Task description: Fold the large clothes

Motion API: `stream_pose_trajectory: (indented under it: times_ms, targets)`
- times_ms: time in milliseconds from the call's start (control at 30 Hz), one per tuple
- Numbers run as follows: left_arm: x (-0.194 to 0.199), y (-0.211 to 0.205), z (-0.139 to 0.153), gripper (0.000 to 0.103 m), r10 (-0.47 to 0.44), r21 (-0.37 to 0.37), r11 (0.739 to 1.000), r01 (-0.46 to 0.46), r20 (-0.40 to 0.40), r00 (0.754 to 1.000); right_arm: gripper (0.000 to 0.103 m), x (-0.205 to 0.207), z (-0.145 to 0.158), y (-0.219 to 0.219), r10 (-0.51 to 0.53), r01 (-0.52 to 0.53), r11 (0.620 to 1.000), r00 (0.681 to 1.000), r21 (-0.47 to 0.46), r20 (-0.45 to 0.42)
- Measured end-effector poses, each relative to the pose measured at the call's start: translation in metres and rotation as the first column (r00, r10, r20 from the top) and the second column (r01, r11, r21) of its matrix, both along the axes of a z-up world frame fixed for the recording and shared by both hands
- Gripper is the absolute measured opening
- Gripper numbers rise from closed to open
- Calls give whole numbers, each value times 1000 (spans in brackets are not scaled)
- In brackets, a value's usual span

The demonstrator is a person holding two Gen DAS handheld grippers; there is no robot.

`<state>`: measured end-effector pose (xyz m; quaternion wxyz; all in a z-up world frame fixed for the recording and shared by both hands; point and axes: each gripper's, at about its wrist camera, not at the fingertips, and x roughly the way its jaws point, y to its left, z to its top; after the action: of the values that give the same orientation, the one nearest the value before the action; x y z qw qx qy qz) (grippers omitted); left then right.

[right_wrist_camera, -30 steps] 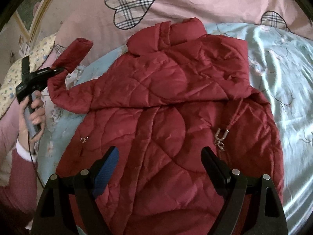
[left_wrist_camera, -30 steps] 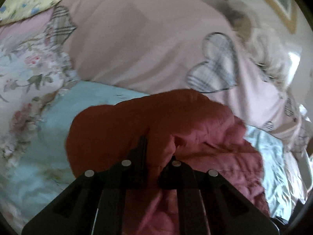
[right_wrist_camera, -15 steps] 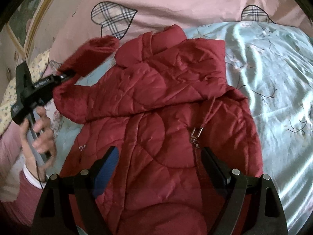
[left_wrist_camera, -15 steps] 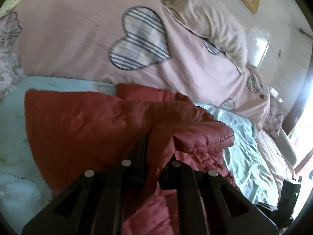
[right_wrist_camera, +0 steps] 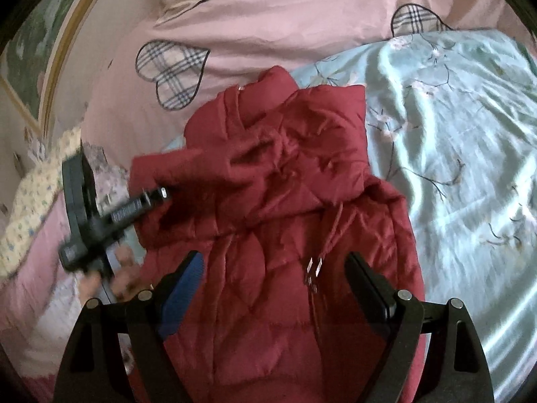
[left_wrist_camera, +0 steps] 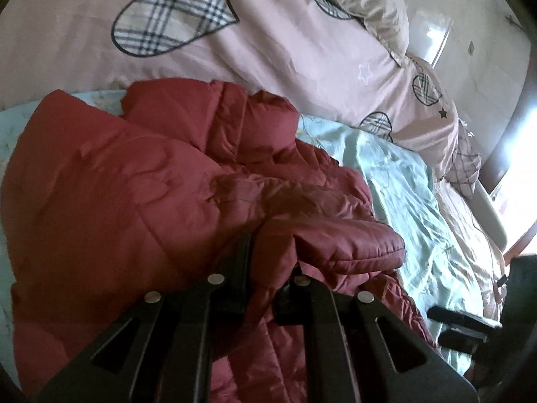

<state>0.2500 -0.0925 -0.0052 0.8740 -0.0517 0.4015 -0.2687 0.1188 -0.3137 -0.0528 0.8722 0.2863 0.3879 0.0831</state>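
Note:
A dark red quilted jacket (right_wrist_camera: 285, 208) lies on the light blue bed sheet (right_wrist_camera: 453, 154), collar toward the pink duvet. My left gripper (left_wrist_camera: 268, 258) is shut on the jacket's left sleeve (left_wrist_camera: 329, 241) and holds its cuff over the jacket's body. It also shows in the right wrist view (right_wrist_camera: 157, 196) at the jacket's left side, with the sleeve folded across the chest. My right gripper (right_wrist_camera: 272, 275) is open and empty, hovering above the jacket's lower front near a metal zip pull (right_wrist_camera: 313, 268).
A pink duvet with plaid hearts (right_wrist_camera: 268, 27) is bunched along the far side. A beige pillow (left_wrist_camera: 365, 0) lies behind it. A floral quilt (right_wrist_camera: 37, 181) lies at the left. The right gripper's body (left_wrist_camera: 470, 329) shows at the lower right of the left wrist view.
My left gripper has carried the sleeve rightward, from out beside the jacket to across its chest. My right gripper stayed open above the lower front, shifting a little.

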Motion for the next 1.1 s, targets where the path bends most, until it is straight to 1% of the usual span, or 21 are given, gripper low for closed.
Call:
stream_pose_trajectory:
  times_ms: [133,233,267,300,333,367,400,433,467,500,567,600,633,700,767,833,867,900,933,1000,1100]
  targets:
    - [-1,-3,-8,7,-7,-20,1000,7,-11,1000,88,37,-10,-19,-12,10,984,1000,176,9]
    - [-1,-3,-11,7,-10,-35,999,9,-16,1000,87,69,-25,-30,-5,6,938,1000,345,-2]
    - [0,-4,-11,7,-11,-37,999,11,-16,1000,86,80,-31,-32,-2,4,916,1000,400,-6]
    - [1,-3,-11,7,-13,-38,999,12,-15,1000,86,91,-37,-32,4,2,895,1000,446,-13]
    - [1,-3,-11,7,-14,-39,999,14,-15,1000,84,99,-40,-32,9,3,883,1000,469,-22]
    - [1,-3,-11,7,-16,-38,999,16,-13,1000,80,109,-46,-30,15,5,872,999,490,-37]
    - [1,-3,-11,7,-18,-36,999,18,-11,1000,72,117,-51,-29,20,10,861,998,508,-54]
    - [2,-4,-11,7,-19,-35,999,19,-10,1000,68,123,-55,-27,27,12,850,997,527,-68]
    - [2,-4,-11,7,-21,-34,999,21,-10,1000,53,130,-61,-24,40,11,834,996,551,-80]
    - [3,-4,-12,7,-21,-28,999,20,-11,1000,33,135,-65,-20,46,14,832,995,555,-93]
    - [5,-6,-14,7,-18,-8,1000,18,-16,1000,15,141,-67,-17,47,21,834,993,552,-108]
    - [6,-7,-16,7,-19,3,1000,19,-23,1000,10,143,-66,-17,42,22,837,994,547,-106]
    - [7,-8,-18,8,-32,12,999,32,-37,999,9,142,-62,-16,33,25,848,994,529,-100]
    - [6,-9,-21,12,-66,24,997,67,-54,996,7,141,-53,-18,13,28,870,997,492,-79]
    - [3,-8,-23,16,-104,23,994,106,-82,991,7,138,-45,-21,-3,29,881,998,473,-57]
    - [-1,-5,-23,37,-123,13,992,125,-102,987,6,137,-37,-24,-17,33,898,999,439,-42]
    - [-2,-3,-22,67,-123,11,992,125,-105,987,6,137,-31,-25,-33,44,912,999,407,-33]
    - [-5,0,-21,86,-111,20,993,113,-98,989,6,137,-26,-26,-45,51,919,999,390,-24]
    - [-9,4,-19,86,-96,34,995,98,-72,993,6,135,-22,-29,-61,62,927,998,371,-14]
    - [-13,11,-16,85,-90,46,995,93,-56,994,6,127,-13,-34,-87,79,943,996,322,9]
    - [-12,30,-10,85,-55,44,997,56,-36,998,6,114,-4,-39,-118,107,975,992,195,45]
